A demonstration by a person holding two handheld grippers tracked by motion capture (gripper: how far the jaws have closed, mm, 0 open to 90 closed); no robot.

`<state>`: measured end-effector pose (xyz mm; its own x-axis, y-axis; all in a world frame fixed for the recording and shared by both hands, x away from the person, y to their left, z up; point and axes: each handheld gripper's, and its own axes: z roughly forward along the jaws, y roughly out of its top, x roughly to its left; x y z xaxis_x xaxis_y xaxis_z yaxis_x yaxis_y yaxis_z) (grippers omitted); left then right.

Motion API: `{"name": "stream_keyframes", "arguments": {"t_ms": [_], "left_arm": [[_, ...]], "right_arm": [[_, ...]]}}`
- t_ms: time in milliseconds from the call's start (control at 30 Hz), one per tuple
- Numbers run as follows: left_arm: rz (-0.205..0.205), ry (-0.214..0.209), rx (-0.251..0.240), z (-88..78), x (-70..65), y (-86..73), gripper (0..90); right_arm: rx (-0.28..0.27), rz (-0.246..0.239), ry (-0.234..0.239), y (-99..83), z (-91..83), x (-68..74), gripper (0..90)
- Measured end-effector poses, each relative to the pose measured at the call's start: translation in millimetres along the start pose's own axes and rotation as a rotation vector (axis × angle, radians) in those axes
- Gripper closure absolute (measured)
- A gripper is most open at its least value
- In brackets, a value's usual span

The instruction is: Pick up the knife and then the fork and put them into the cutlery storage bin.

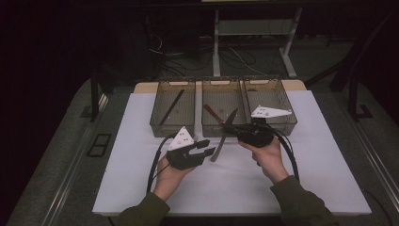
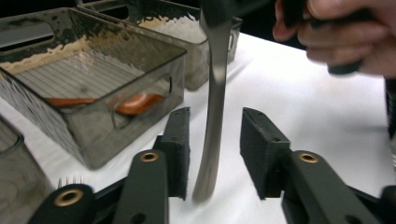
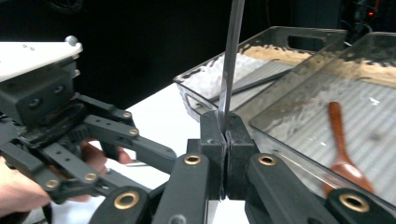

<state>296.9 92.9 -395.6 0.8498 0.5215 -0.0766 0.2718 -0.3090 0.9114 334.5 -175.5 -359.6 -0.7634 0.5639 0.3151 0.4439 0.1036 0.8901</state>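
Three clear bins point(image 1: 224, 107) stand in a row on the white bench point(image 1: 320, 165): the left holds one dark stick point(image 1: 171, 107), the middle one wooden spoon point(image 1: 212, 113). The right tongs point(image 1: 230, 128) are clenched on one metal knife point(image 1: 220, 141), whose free end hangs between the released left tongs point(image 1: 207, 147).

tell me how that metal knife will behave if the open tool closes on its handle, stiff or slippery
The knife looks like smooth, glossy metal, so probably stiff, not floppy. That finish may be slippery, though the left tool has matte pads that should help. It is clamped only at the blade by the right tool, so it might pivot.
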Motion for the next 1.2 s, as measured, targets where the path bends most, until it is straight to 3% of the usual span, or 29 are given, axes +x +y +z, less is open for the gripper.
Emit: {"name": "stream_keyframes", "arguments": {"t_ms": [467, 667, 800, 1000, 1200], "left_arm": [[0.014, -0.014, 0.048, -35.1, 17.6, -36.9, 37.4], [-0.007, -0.007, 0.057, -49.4, 23.9, -52.9, 30.6], [-0.001, 0.021, 0.055, -58.2, 25.1, -61.0, 26.2], [-0.023, 0.025, 0.038, -59.5, 24.0, -63.5, 16.9], [-0.025, 0.012, 0.064, -55.9, 23.8, -64.3, 17.0]], "right_arm": [[-0.012, -0.002, -0.062, 7.6, -29.9, -20.4, 87.7], [-0.019, 0.008, -0.074, 9.7, -39.4, -28.0, 87.6], [-0.027, 0.009, -0.085, 11.1, -45.0, -32.4, 87.6], [-0.039, 0.016, -0.105, 14.7, -54.0, -37.9, 87.6], [-0.058, 0.017, -0.135, 22.9, -68.3, -43.2, 87.6]]}}
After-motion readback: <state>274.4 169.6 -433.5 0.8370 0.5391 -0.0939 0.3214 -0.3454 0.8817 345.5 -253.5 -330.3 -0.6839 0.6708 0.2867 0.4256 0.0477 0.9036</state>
